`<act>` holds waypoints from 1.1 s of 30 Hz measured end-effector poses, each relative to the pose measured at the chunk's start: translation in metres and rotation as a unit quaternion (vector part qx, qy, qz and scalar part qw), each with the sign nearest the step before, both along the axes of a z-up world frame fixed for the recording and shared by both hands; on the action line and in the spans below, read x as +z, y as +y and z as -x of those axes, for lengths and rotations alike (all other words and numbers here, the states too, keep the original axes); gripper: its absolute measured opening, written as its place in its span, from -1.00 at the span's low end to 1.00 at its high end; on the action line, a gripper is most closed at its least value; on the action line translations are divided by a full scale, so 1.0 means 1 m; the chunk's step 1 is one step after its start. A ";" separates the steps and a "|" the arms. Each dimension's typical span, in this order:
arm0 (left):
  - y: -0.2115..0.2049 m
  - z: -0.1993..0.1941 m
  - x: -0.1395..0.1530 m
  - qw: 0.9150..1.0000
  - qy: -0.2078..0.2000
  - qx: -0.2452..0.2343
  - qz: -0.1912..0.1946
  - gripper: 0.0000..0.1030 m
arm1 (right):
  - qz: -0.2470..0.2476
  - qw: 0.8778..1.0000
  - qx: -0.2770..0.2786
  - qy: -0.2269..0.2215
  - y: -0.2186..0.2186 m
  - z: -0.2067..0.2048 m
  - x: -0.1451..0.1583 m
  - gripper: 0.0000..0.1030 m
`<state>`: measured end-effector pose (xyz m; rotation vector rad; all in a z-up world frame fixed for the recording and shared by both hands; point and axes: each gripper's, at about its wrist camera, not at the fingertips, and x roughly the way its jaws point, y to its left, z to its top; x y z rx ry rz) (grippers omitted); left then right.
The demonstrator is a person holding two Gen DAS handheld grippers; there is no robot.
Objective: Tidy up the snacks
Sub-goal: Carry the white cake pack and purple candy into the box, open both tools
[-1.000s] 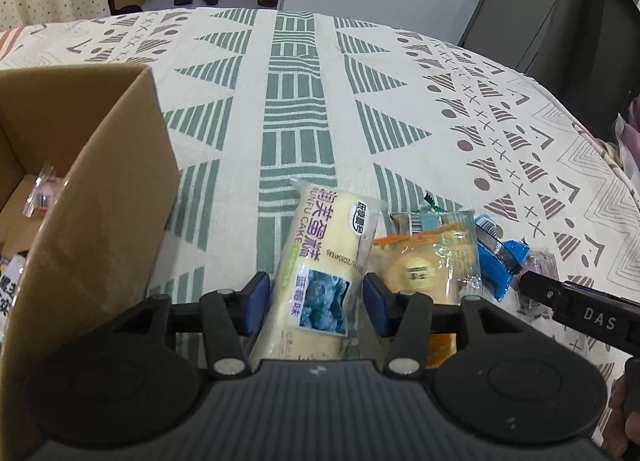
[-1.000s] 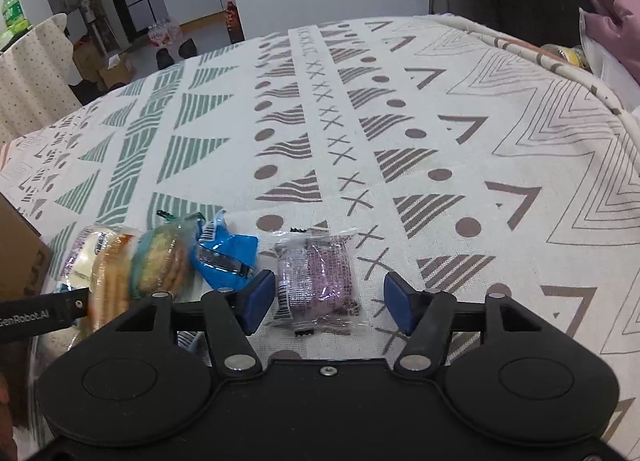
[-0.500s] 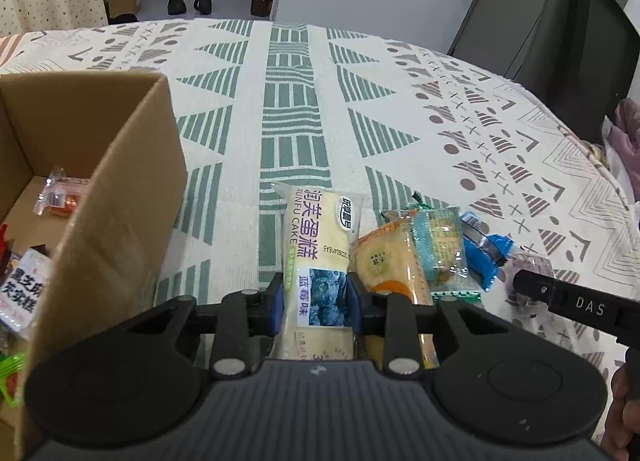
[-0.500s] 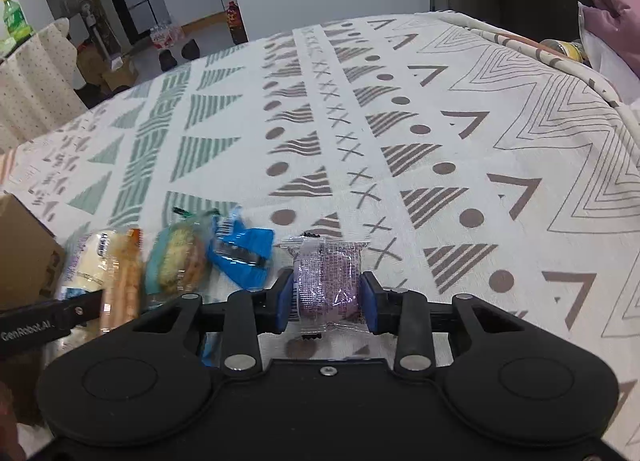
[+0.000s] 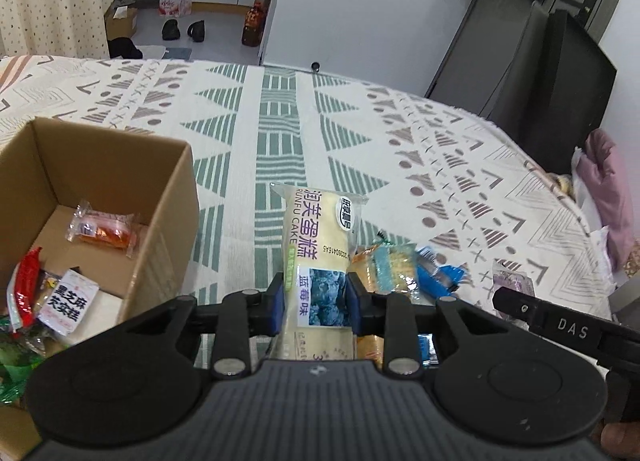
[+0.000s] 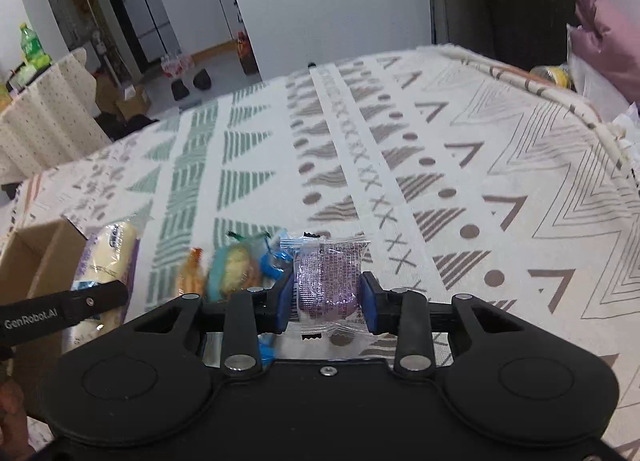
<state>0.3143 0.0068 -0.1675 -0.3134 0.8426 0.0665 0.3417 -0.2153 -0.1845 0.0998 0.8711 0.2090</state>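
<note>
The cardboard box (image 5: 168, 197) wall rises left of open tablecloth (image 5: 280, 133); its top is unobstructed.

Glossy clear plastic cake wrapper (image 5: 316, 257), matt brown cardboard box (image 5: 160, 229), woven cloth tablecloth (image 5: 400, 149), matt black plastic claw (image 5: 316, 309)

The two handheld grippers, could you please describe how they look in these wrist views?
Both are matte black plastic with two round discs at the base, silver screws on the linkage arms and blue pads. The left gripper has a ribbed grey body; its side reads "GenRobot.AI" in the right view. The right gripper shows "DAS" in the left view.
</note>
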 end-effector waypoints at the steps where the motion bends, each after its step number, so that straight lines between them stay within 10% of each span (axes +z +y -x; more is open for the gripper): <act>1: 0.001 0.002 0.003 1.000 -0.003 0.000 0.001 -0.43 | -0.002 1.000 0.000 -0.002 0.001 0.002 0.004 -0.34; 33: 0.076 0.075 0.084 0.997 -0.050 0.051 0.024 -0.43 | -0.051 0.997 0.025 -0.056 0.063 0.069 0.093 -0.34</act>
